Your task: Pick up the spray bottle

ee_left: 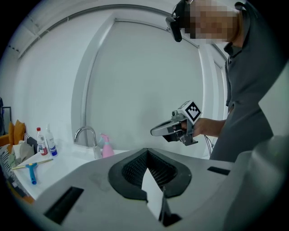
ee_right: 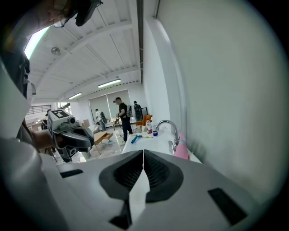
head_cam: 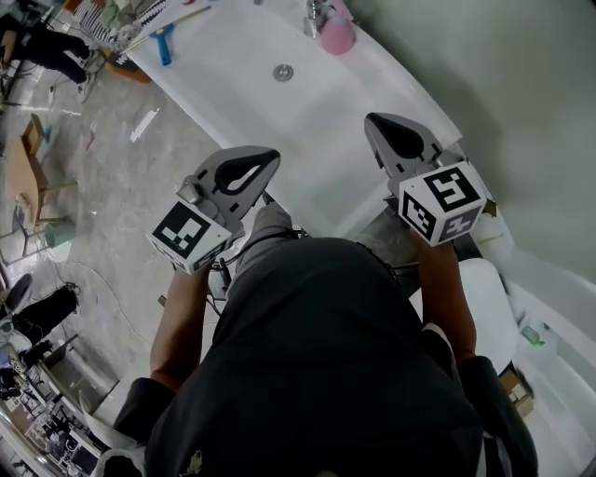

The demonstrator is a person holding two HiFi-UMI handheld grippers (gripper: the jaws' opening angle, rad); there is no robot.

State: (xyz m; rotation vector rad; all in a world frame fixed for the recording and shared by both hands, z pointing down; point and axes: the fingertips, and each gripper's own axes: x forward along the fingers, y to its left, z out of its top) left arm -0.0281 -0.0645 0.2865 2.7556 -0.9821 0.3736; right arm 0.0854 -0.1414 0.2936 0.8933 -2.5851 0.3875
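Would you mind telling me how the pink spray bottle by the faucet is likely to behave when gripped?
The pink spray bottle looks like smooth plastic, so it may slip or flex slightly when squeezed. It stands upright and narrows toward the top, beside the faucet, so a sideways nudge could tip it.

Pink spray bottle (head_cam: 336, 35), wht basin (head_cam: 233, 88) & blue brush (head_cam: 164, 44) (tap (head_cam: 312, 17) chrome, floor (head_cam: 121, 196) grey).

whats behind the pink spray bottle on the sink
Only the bare wall stands behind the pink spray bottle, which sits at the back edge of the sink beside the tap. The strip of edge directly behind the bottle is covered by it.
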